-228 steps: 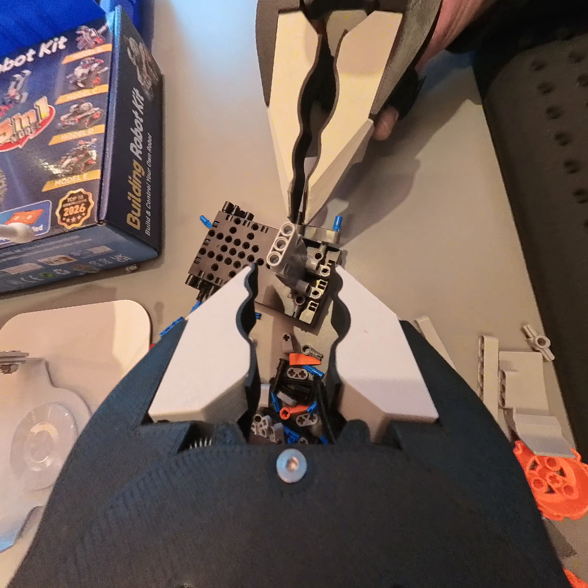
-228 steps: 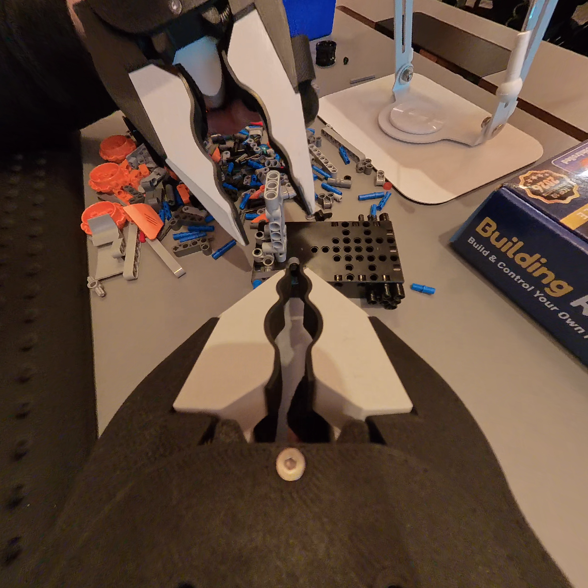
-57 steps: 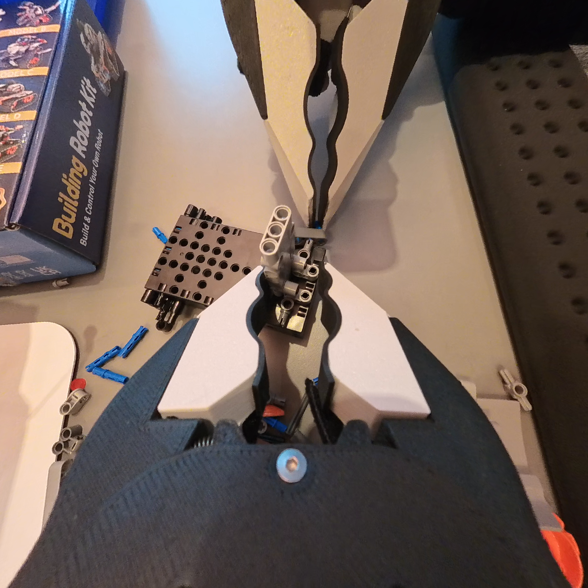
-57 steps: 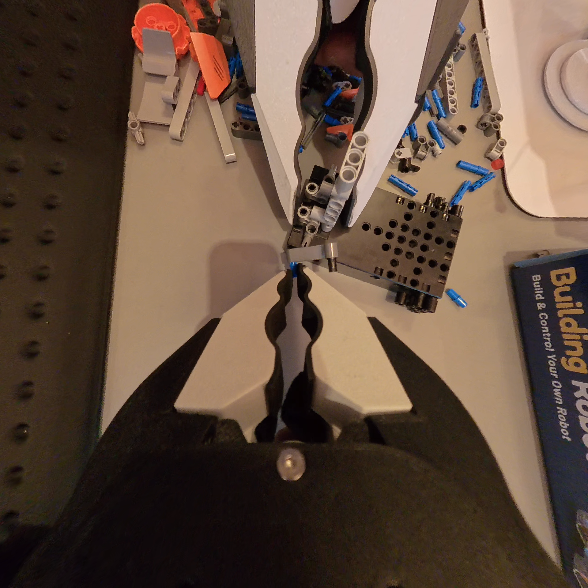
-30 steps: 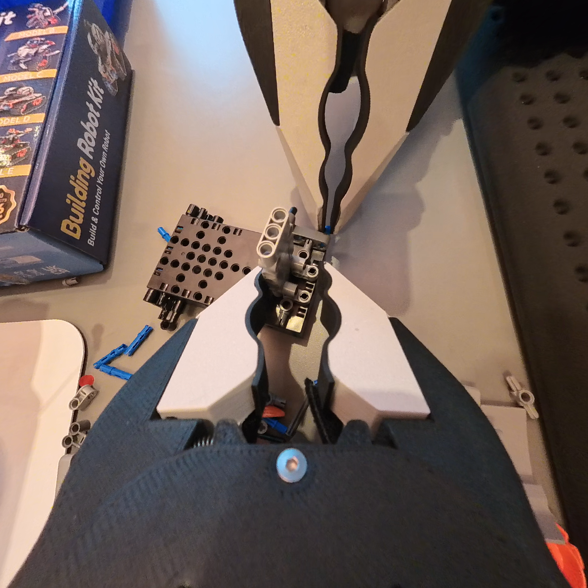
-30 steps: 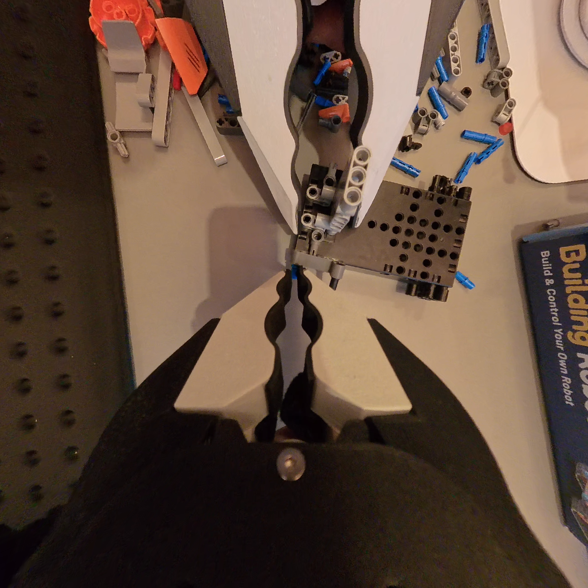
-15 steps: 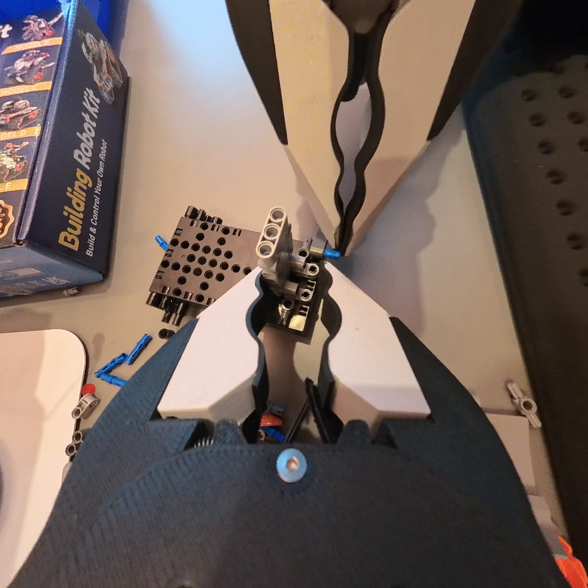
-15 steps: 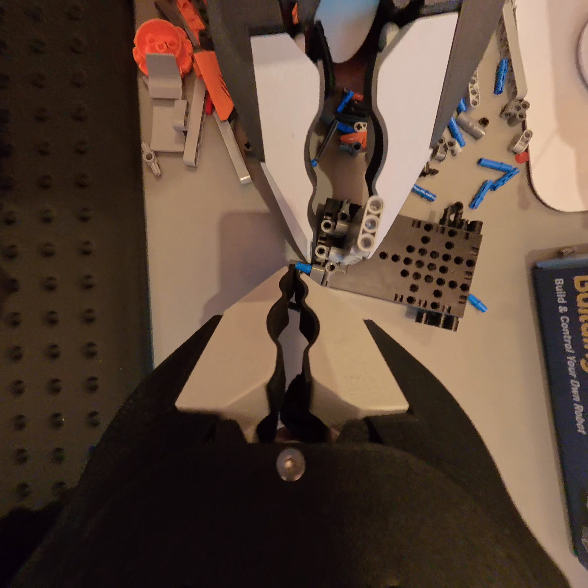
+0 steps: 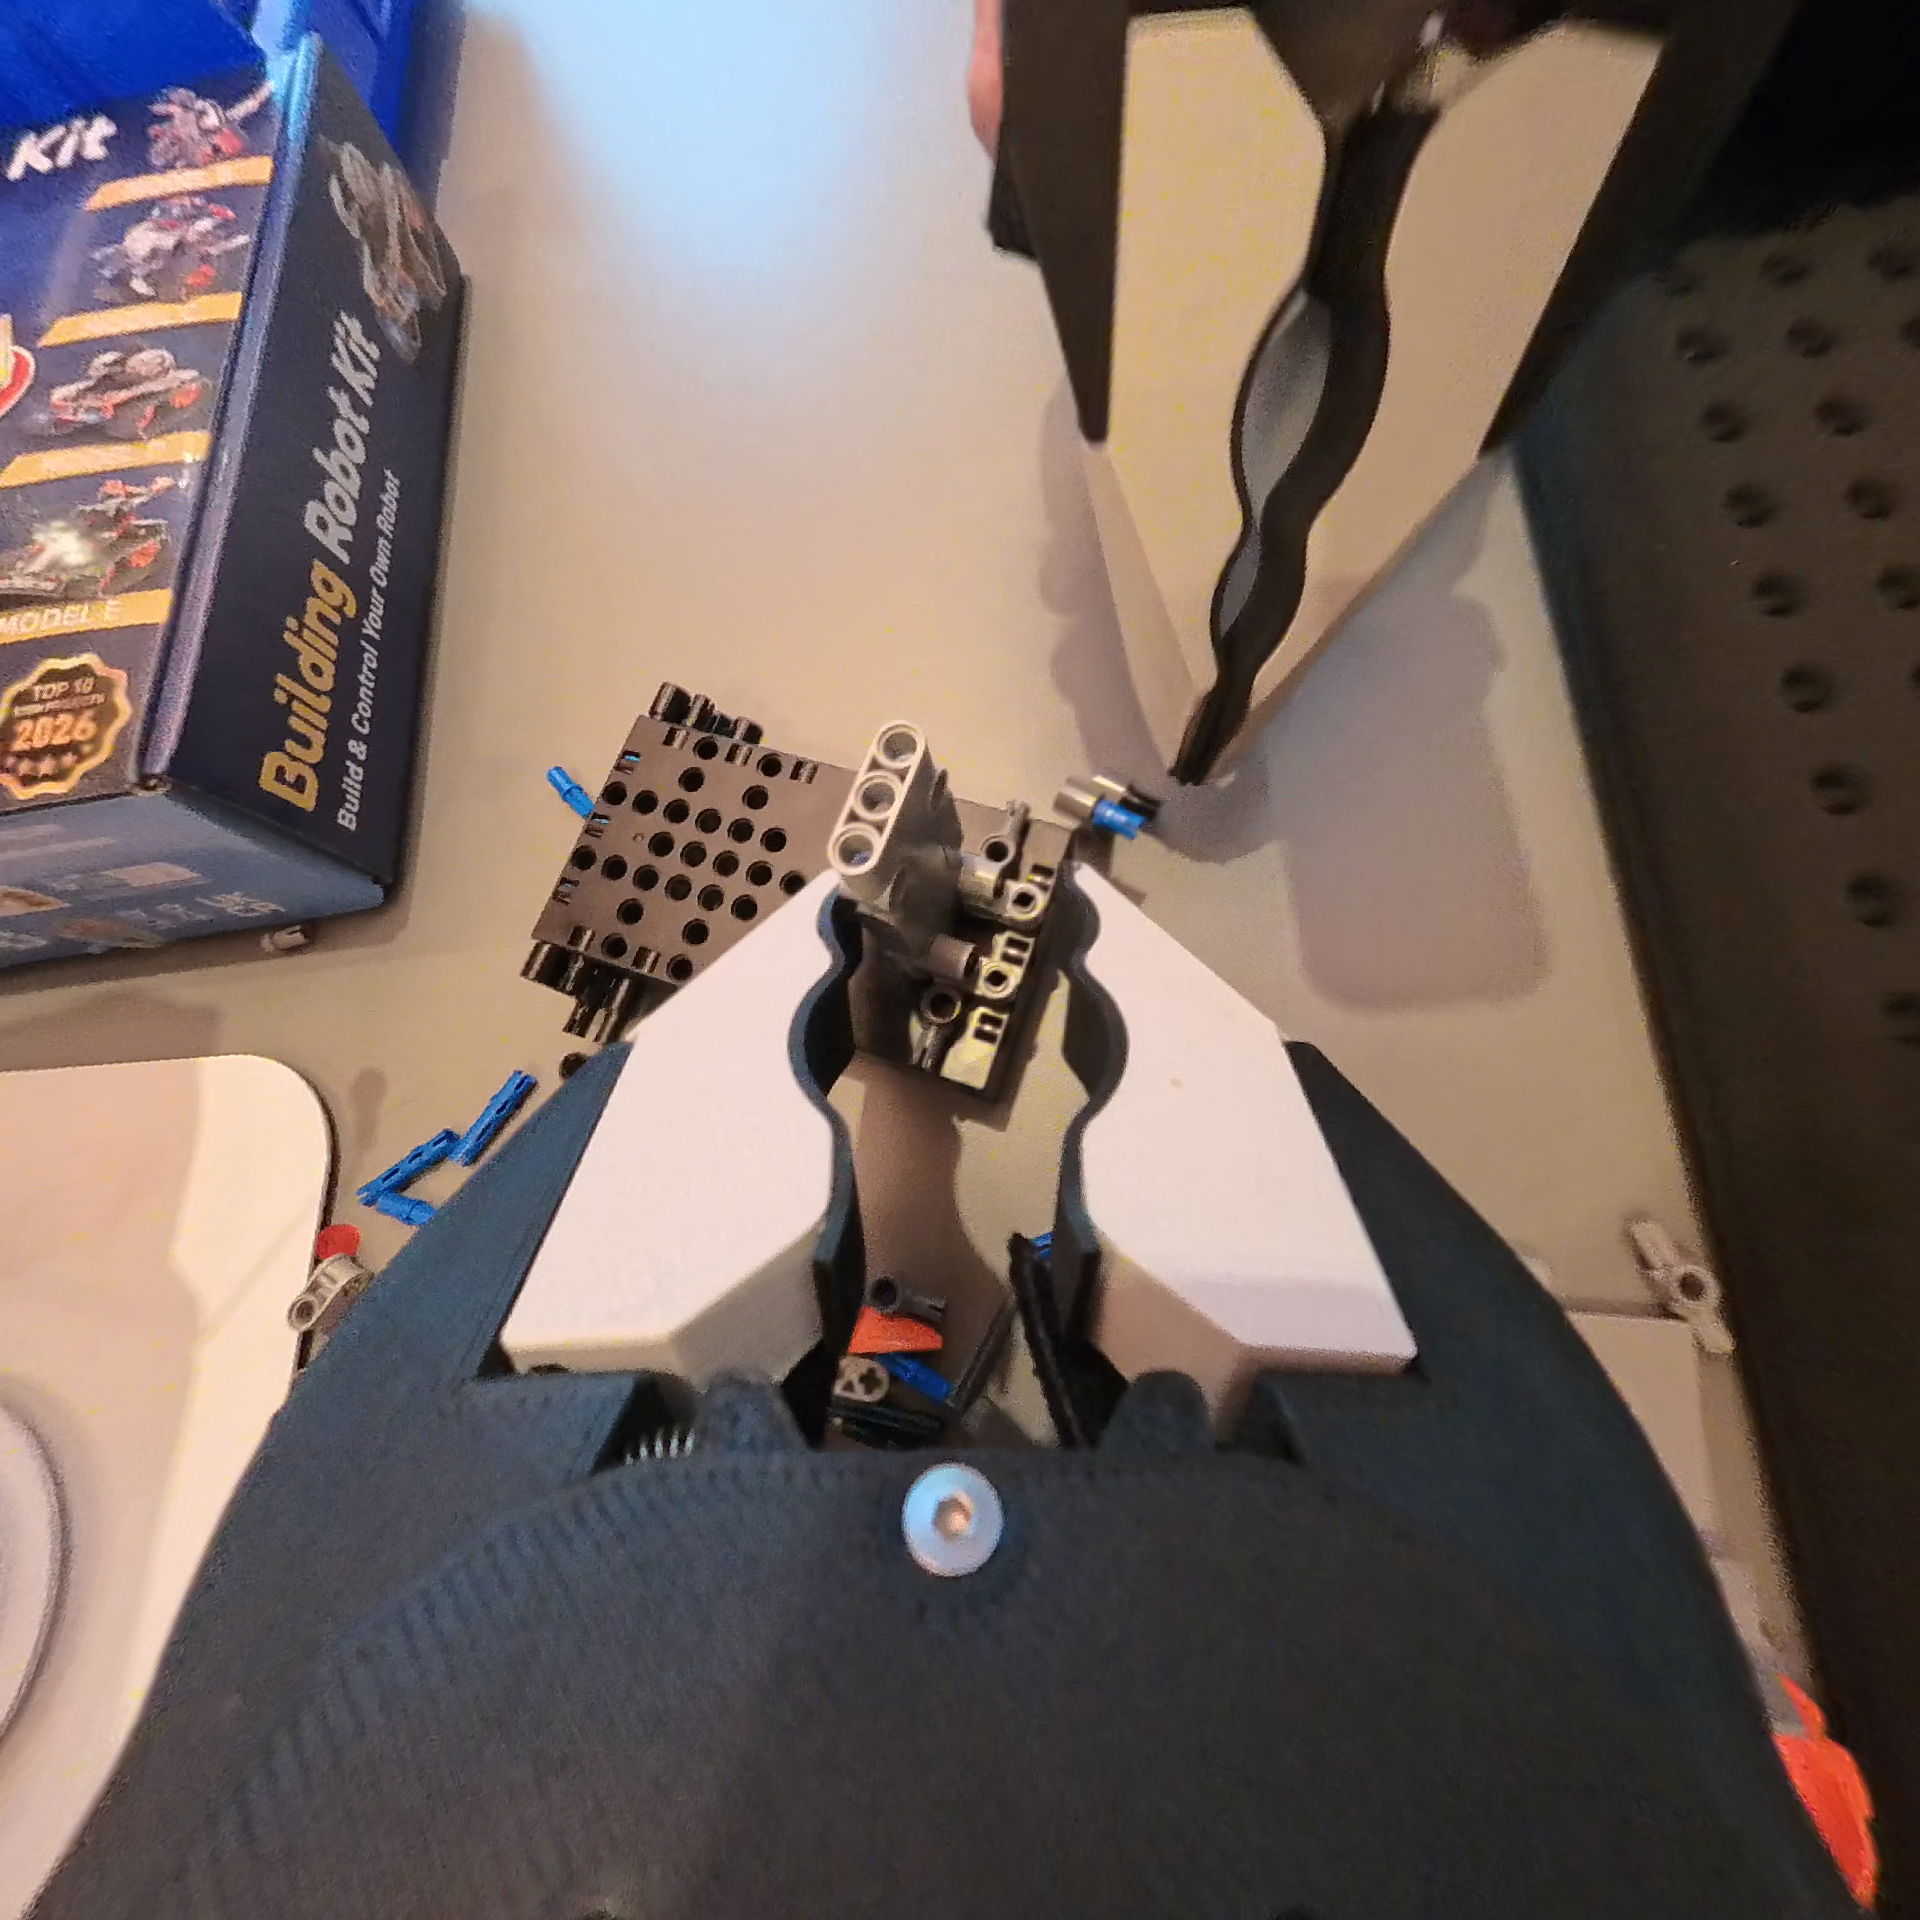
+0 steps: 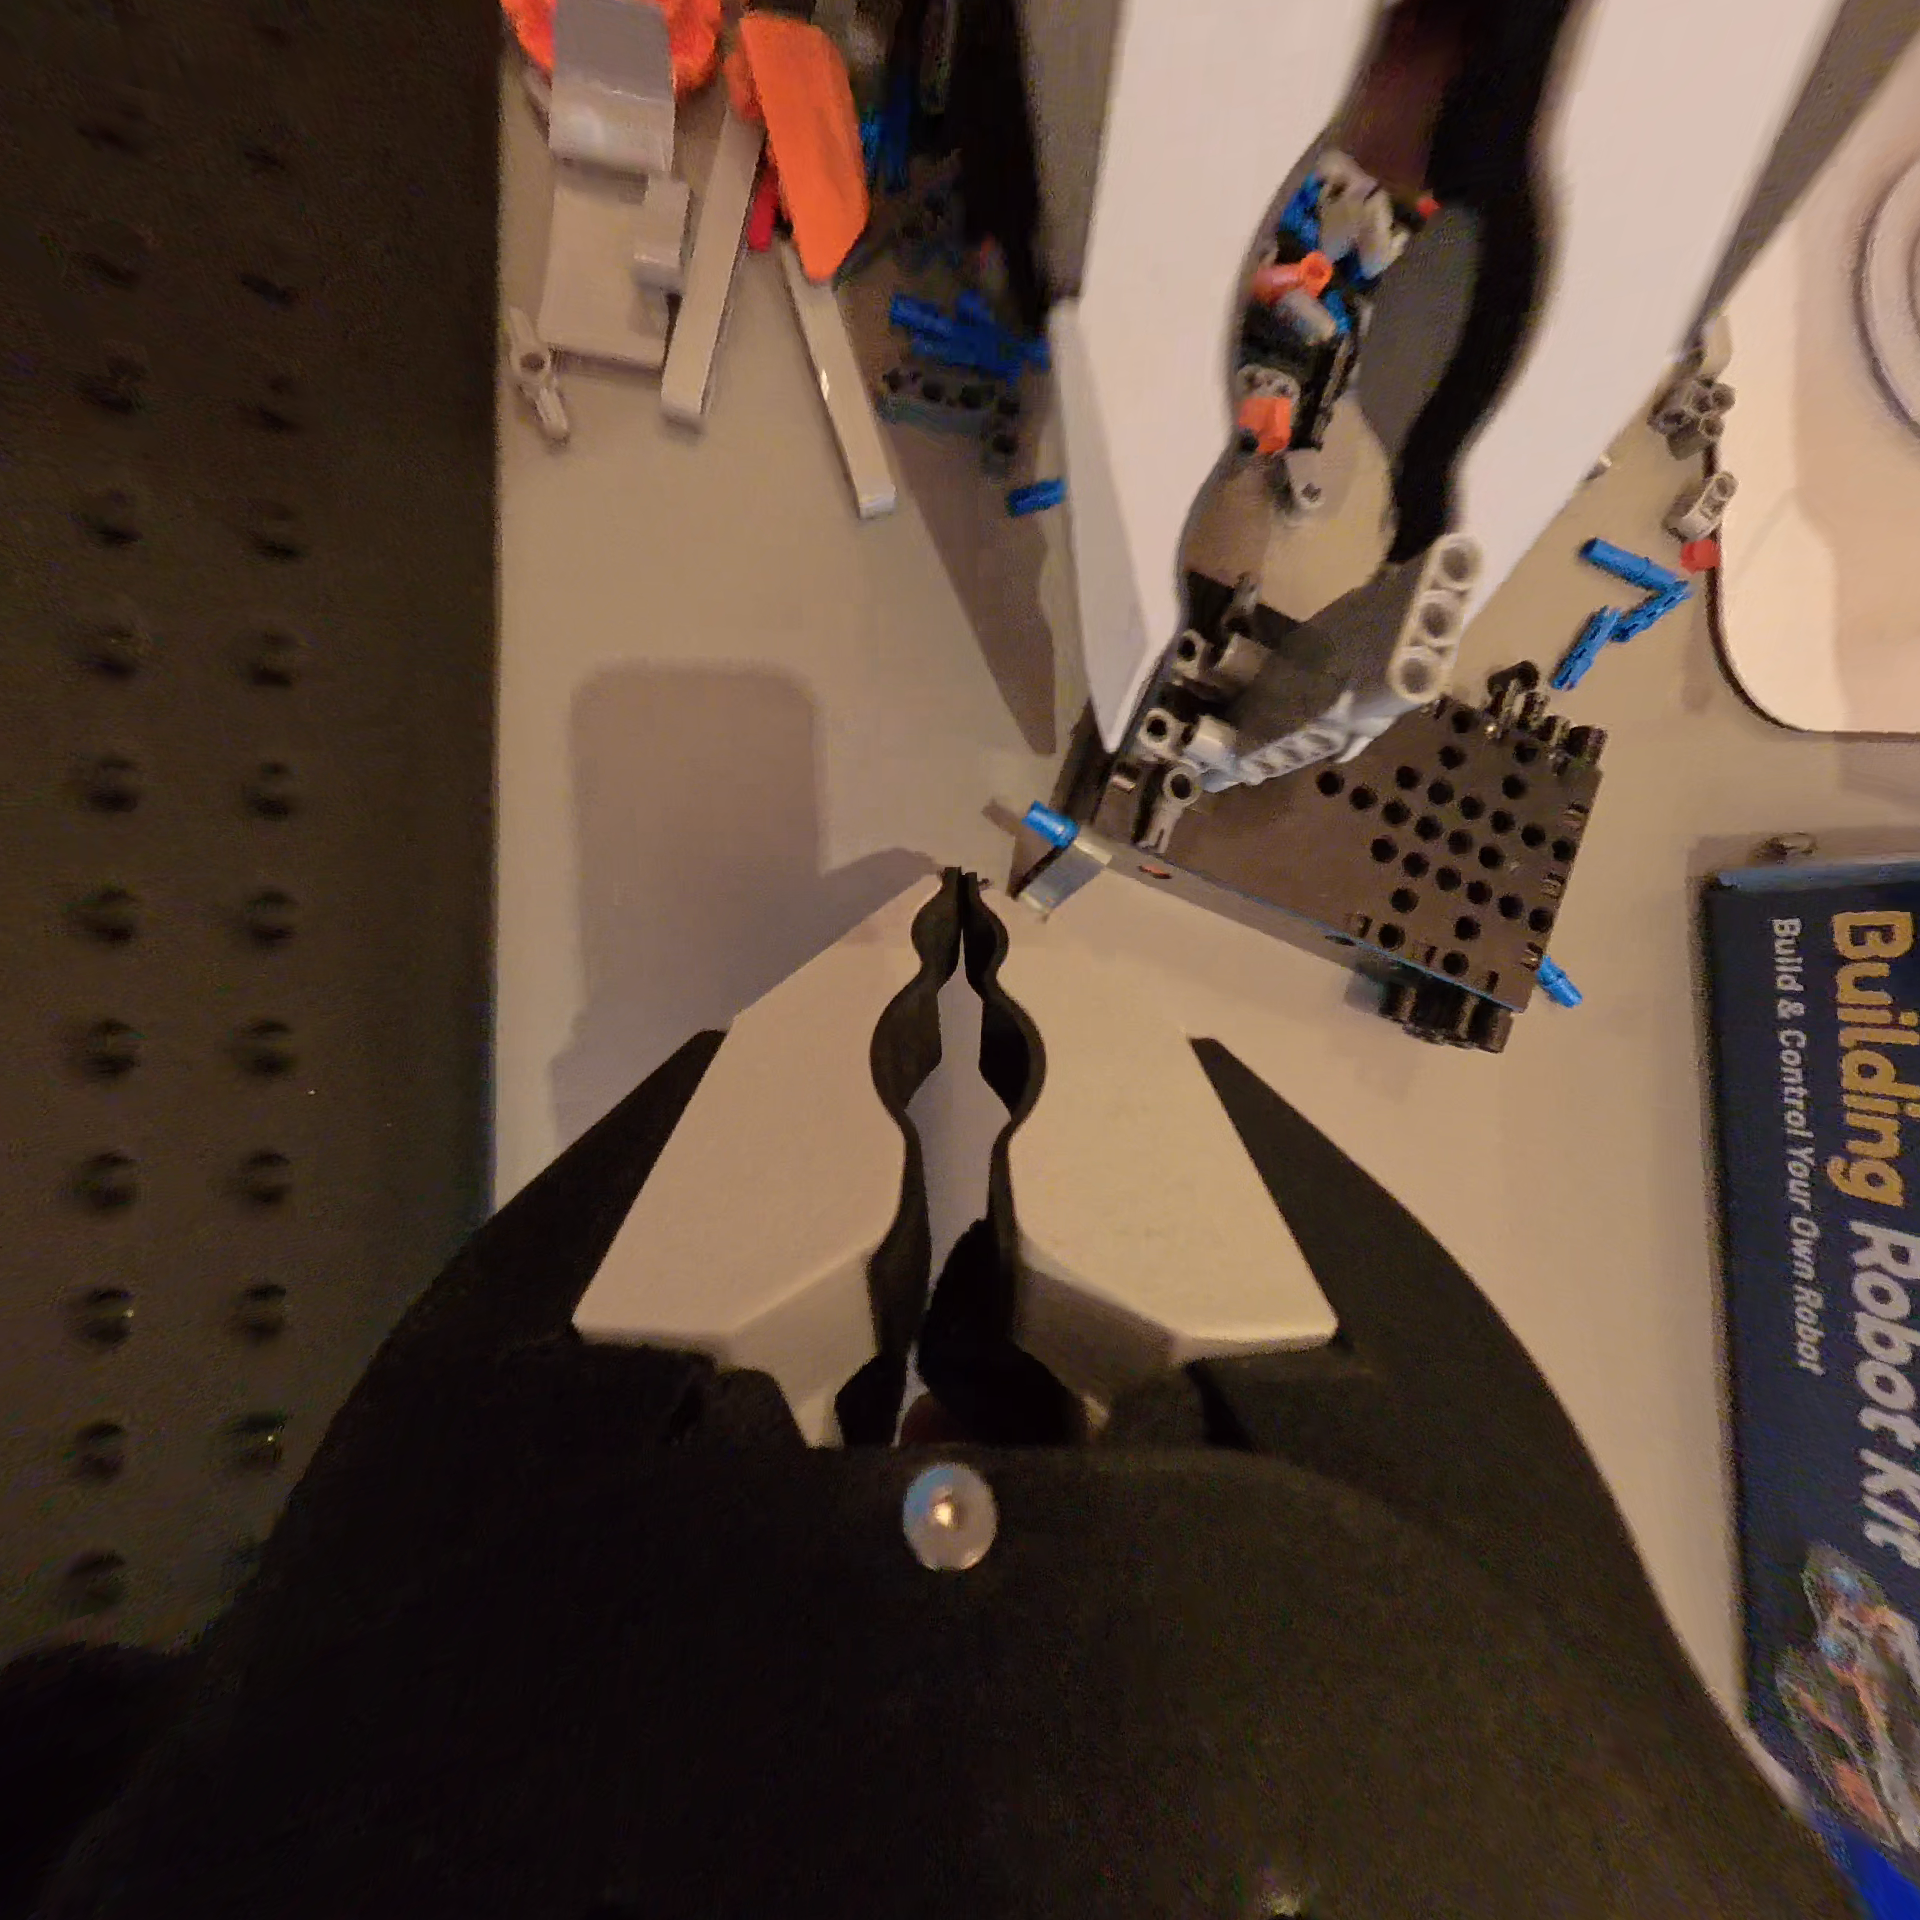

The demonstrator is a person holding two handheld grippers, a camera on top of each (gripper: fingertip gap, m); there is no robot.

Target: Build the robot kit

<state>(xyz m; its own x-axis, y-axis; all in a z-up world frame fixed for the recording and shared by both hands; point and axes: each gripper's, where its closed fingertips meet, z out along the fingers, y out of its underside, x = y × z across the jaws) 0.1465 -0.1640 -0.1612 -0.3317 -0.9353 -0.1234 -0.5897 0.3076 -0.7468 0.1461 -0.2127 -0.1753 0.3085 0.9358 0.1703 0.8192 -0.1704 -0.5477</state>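
The left tool (image 9: 951,914) stays clamped on the black-and-grey brick assembly (image 9: 966,935) on the tabletop (image 9: 748,436). The right tool (image 10: 961,883), tips together and empty, sits just beside the grey connector with its blue pin (image 10: 1049,847). Holding the assembly steady looks wise.

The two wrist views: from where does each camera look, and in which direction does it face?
Left wrist view: sits on the left gripper, looks steeply down along its fingers at the grey beam assembly they clamp on the black perforated plate; the right gripper enters from above.
Right wrist view: sits on the right gripper, looks down from the opposite side; its tips are together and hold nothing, beside the blue pin.
Both show the plate, assembly, pin, blue box and table.
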